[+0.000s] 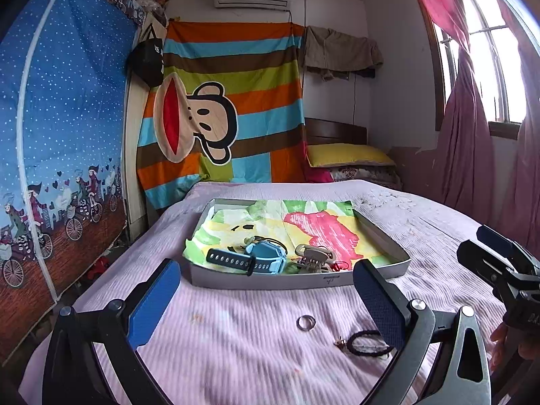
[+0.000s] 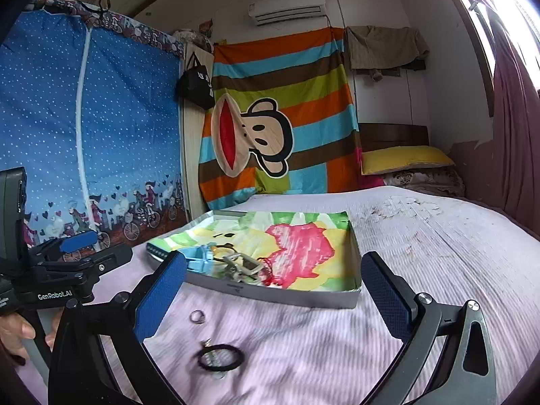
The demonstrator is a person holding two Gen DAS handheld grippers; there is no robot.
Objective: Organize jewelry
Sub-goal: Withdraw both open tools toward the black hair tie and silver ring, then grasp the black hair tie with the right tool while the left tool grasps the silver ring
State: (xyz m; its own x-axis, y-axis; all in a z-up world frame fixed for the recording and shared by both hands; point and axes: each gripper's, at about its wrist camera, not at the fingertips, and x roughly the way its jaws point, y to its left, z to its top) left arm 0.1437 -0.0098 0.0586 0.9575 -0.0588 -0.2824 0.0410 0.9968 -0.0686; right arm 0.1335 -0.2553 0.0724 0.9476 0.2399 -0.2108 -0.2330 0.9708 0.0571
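Note:
A shallow grey tray [image 1: 270, 281] lined with a colourful cloth sits on the pink bed cover; it also shows in the right wrist view [image 2: 287, 297]. In it lie a blue watch [image 1: 260, 260] and a metal clasp with keys [image 1: 312, 258]. On the cover in front lie a silver ring [image 1: 306, 323], a black hair tie [image 1: 366, 343] and a small gold piece [image 1: 340, 342]. The ring [image 2: 197, 316] and hair tie [image 2: 221, 356] also show in the right wrist view. My left gripper [image 1: 266, 300] is open and empty above them. My right gripper [image 2: 273, 297] is open and empty.
The bed cover [image 1: 236, 364] spreads wide around the tray. A blue fabric wardrobe [image 1: 60, 135] stands at the left, a striped monkey blanket [image 1: 222, 108] hangs behind, a yellow pillow [image 1: 347, 155] lies at the head, and pink curtains [image 1: 472, 128] hang right.

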